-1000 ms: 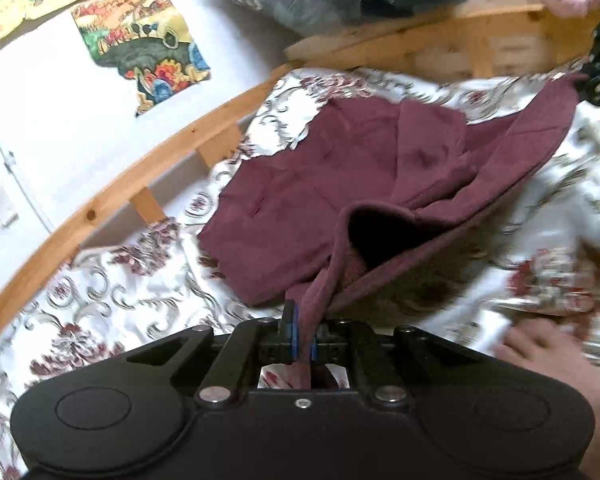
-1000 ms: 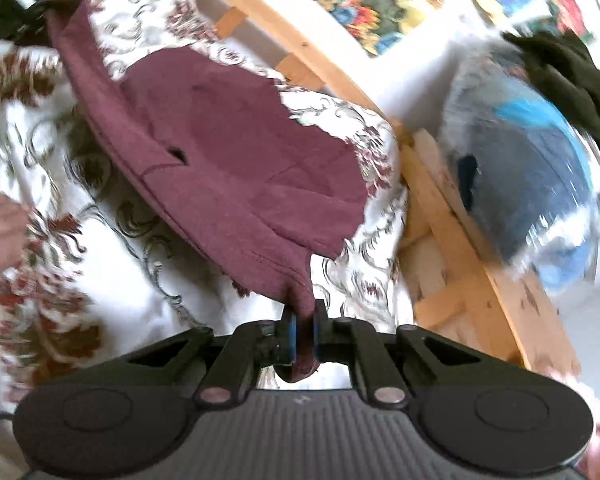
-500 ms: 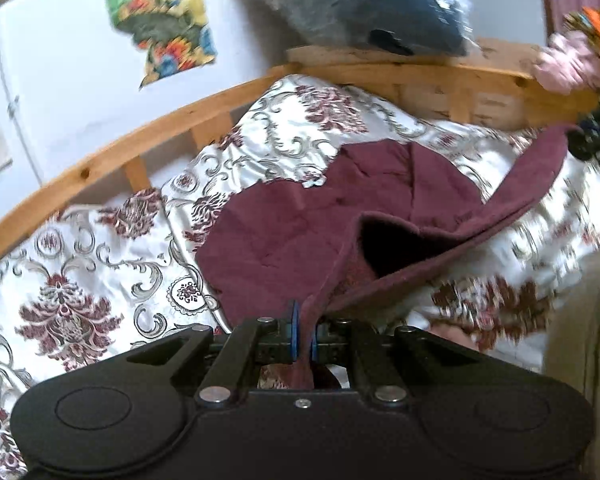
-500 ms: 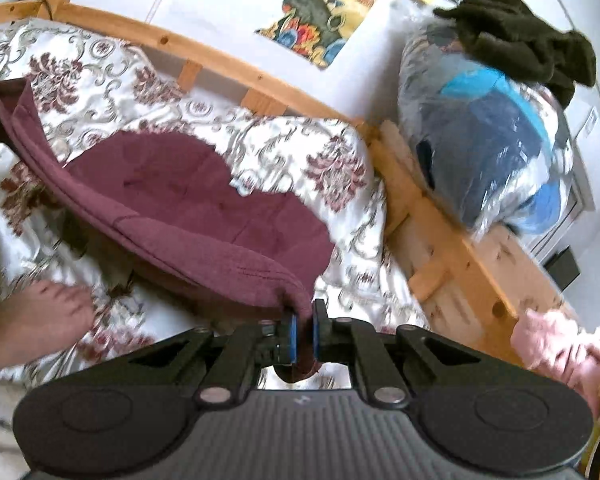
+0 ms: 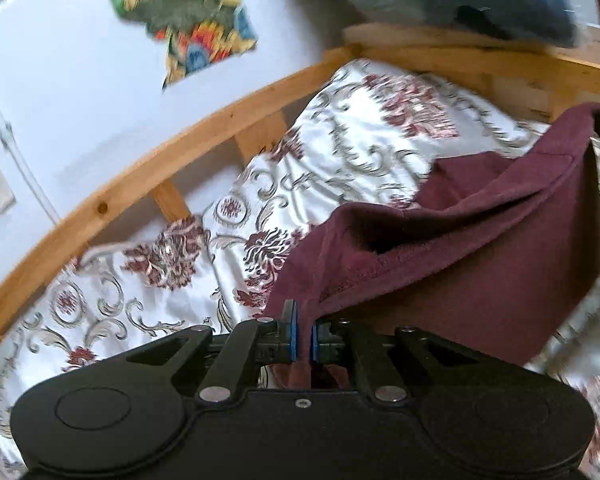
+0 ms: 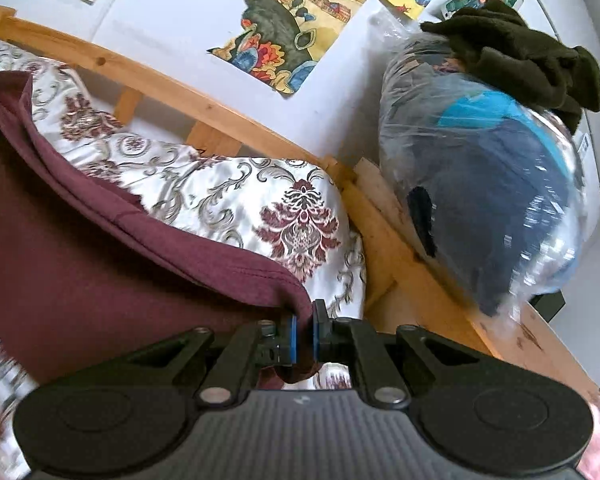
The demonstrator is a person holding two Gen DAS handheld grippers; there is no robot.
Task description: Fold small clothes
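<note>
The left gripper (image 5: 302, 334) has its 2 blue pads pressed together on a corner of a dark red cloth (image 5: 480, 264). The right gripper (image 6: 304, 334) pinches another corner of the same dark red cloth (image 6: 80, 272) in the same way. The cloth hangs between the 2 grippers, lifted up off the bed. Its top edge runs from one gripper across to the other, and the rest of it sags down below like a curtain.

Under the cloth lies a shiny white bedspread (image 5: 340, 152) with dark red flowers and grey curls on it. A curved wooden bed rail (image 5: 148, 176) goes round the far side of the bed. Behind the rail is a white wall (image 6: 172, 20) with bright paintings (image 6: 292, 32) stuck on it.

At the end of the bed sits a big clear plastic bag (image 6: 492, 200) full of dark blue and light blue things. A dark green cloth (image 6: 520, 56) lies on top of the bag. The left view is blurry.
</note>
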